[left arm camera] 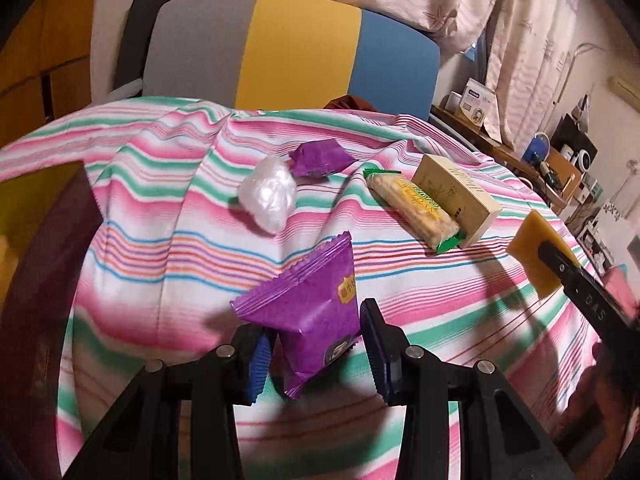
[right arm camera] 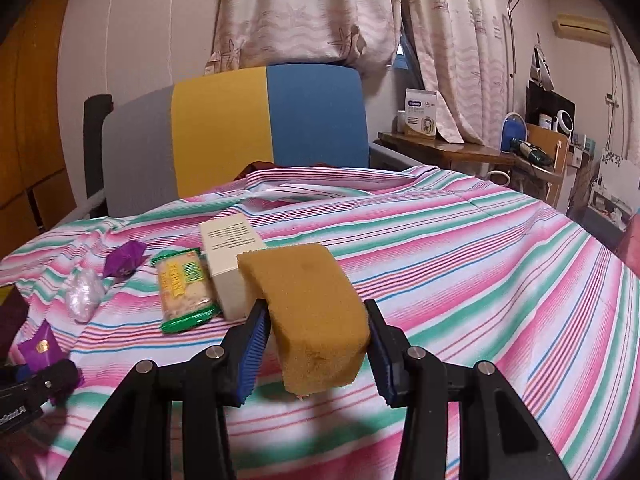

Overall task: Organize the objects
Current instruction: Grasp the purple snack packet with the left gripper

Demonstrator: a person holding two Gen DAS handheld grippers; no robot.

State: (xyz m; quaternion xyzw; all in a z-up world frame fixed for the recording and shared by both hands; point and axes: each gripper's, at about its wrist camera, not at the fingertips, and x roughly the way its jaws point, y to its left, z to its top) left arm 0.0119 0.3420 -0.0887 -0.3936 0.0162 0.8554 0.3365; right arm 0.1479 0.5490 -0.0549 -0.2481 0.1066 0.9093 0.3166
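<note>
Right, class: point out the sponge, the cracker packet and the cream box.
sponge (right arm camera: 316,312), right wrist view, its top face.
cracker packet (left arm camera: 412,210), left wrist view, its clear middle.
cream box (left arm camera: 460,192), left wrist view, its long side.

We see a chair back (right arm camera: 236,132) in grey, yellow and blue panels against a pale wall (right arm camera: 140,40). Patterned pink curtains (right arm camera: 304,8) hang above it. A wooden side table (right arm camera: 452,148) on the right carries boxes and small appliances, and an air conditioner (right arm camera: 582,26) sits high on the wall.
</note>
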